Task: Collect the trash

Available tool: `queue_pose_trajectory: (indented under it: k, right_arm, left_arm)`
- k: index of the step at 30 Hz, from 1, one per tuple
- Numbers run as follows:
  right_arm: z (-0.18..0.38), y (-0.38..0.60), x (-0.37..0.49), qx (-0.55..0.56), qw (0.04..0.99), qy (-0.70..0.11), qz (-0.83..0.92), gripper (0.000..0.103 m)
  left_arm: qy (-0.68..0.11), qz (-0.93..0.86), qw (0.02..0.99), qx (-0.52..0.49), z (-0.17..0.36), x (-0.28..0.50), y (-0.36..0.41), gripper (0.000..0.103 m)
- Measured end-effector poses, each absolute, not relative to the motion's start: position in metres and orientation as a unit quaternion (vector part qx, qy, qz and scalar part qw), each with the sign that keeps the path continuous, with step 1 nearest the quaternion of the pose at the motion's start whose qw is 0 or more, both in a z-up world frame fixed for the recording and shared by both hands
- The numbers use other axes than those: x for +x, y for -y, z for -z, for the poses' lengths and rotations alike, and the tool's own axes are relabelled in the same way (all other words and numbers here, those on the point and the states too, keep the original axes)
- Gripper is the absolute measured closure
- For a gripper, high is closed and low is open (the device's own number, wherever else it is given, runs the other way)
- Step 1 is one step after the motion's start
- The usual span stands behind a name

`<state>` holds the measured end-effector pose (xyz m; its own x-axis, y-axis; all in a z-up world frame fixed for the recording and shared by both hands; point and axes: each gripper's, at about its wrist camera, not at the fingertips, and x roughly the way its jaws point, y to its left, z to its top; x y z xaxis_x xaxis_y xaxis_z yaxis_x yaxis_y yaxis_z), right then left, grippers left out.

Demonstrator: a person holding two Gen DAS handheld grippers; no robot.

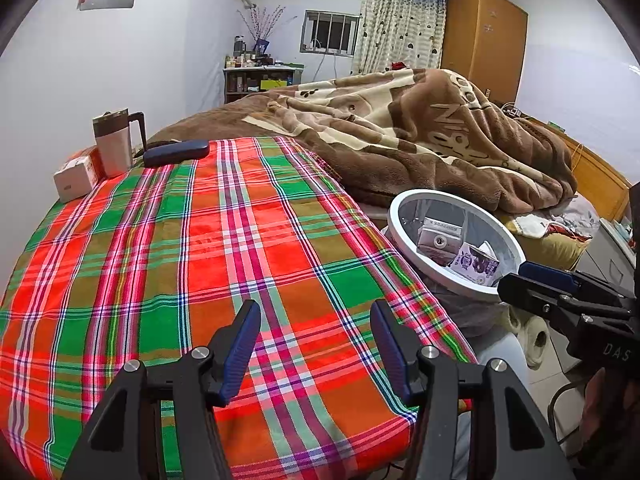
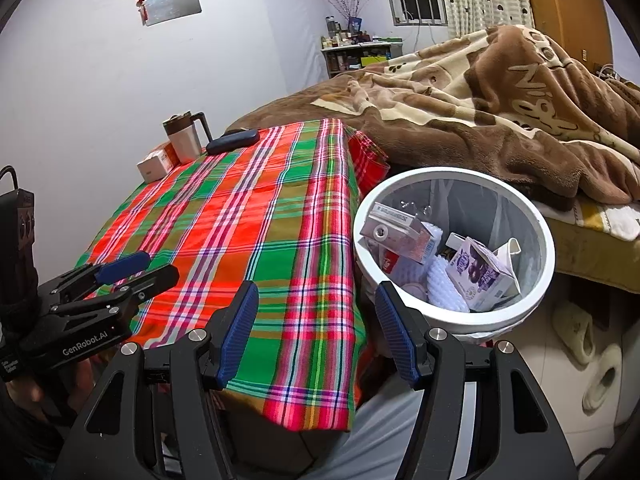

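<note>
A white round trash bin (image 2: 536, 220) stands beside the table's right edge, also in the left wrist view (image 1: 400, 236). Inside lie a grey carton (image 2: 400, 236), a purple-printed carton (image 2: 480, 272) and white wrappers. My right gripper (image 2: 316, 320) is open and empty, over the table's front right corner, next to the bin. My left gripper (image 1: 316, 340) is open and empty, low over the plaid tablecloth (image 1: 224, 240). The right gripper shows at the right of the left wrist view (image 1: 532, 284); the left gripper shows at the left of the right wrist view (image 2: 136, 268).
At the table's far left corner stand a white mug with a handle (image 1: 116, 144), a small white and orange box (image 1: 76, 180) and a dark blue case (image 1: 176, 152). A bed with a brown blanket (image 1: 420, 136) lies behind. Slippers (image 2: 588, 352) lie on the floor.
</note>
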<state>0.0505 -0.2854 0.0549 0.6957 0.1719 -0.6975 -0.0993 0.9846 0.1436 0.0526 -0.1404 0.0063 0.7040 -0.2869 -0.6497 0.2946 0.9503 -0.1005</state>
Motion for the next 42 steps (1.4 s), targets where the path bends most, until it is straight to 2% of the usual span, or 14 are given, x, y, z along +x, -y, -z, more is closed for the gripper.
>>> queue_pose_trajectory:
  k: [42]
  right_arm:
    - [-0.0546, 0.2814, 0.0502, 0.047, 0.920, -0.382, -0.075, 0.041]
  left_arm:
    - [-0.357, 0.145, 0.923, 0.000, -0.0021, 0.0496, 0.1333, 0.046]
